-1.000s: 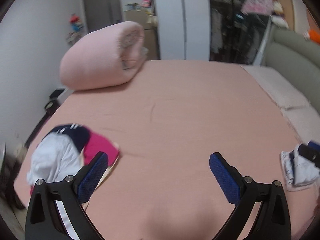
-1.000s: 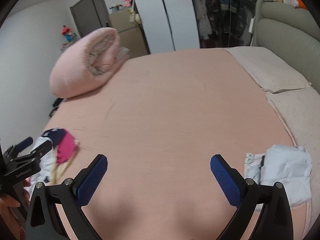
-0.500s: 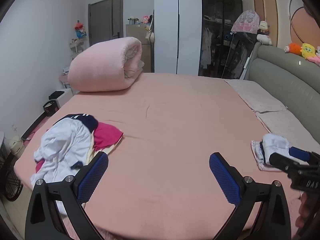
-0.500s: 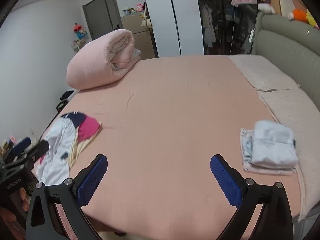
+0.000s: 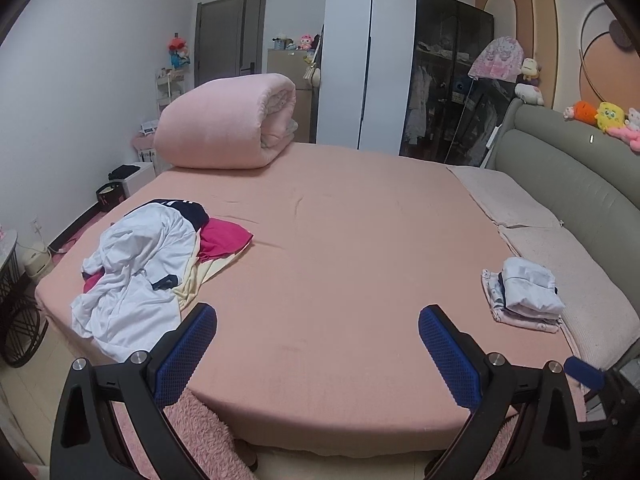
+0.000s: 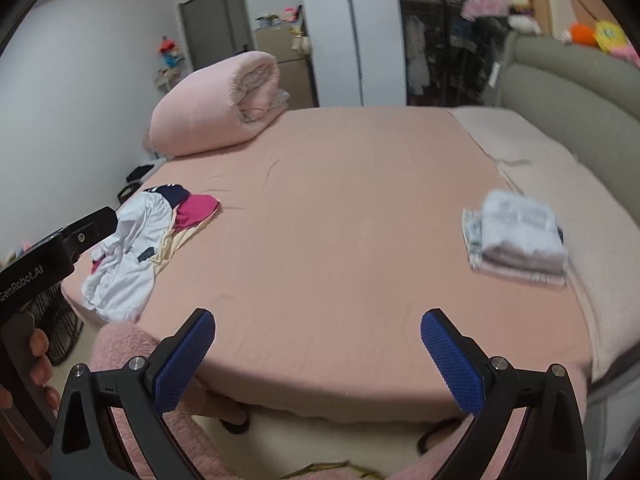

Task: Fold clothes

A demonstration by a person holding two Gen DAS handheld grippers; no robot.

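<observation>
A loose heap of clothes (image 5: 136,276) (image 6: 132,248), white on top with navy, magenta and pale yellow pieces, lies at the bed's near left corner. A small stack of folded clothes (image 5: 524,296) (image 6: 516,240) sits at the bed's right side by the pillows. My left gripper (image 5: 318,356) is open and empty, held off the bed's front edge. My right gripper (image 6: 318,356) is open and empty too, also back from the edge. The left gripper's body (image 6: 48,256) shows at the left of the right wrist view, with a hand (image 6: 38,360) on it.
The pink bed sheet (image 5: 340,248) is wide and bare in the middle. A rolled pink duvet (image 5: 228,124) lies at the far left corner. Pillows (image 5: 560,248) and a grey headboard (image 5: 580,176) run along the right. Pink fluffy sleeves (image 6: 124,344) are near the front edge. A wardrobe (image 5: 400,72) stands behind.
Both grippers have pulled back and away from the bed, so the whole bed and its front edge now show. Both stay open and empty. The clothes have not moved.
</observation>
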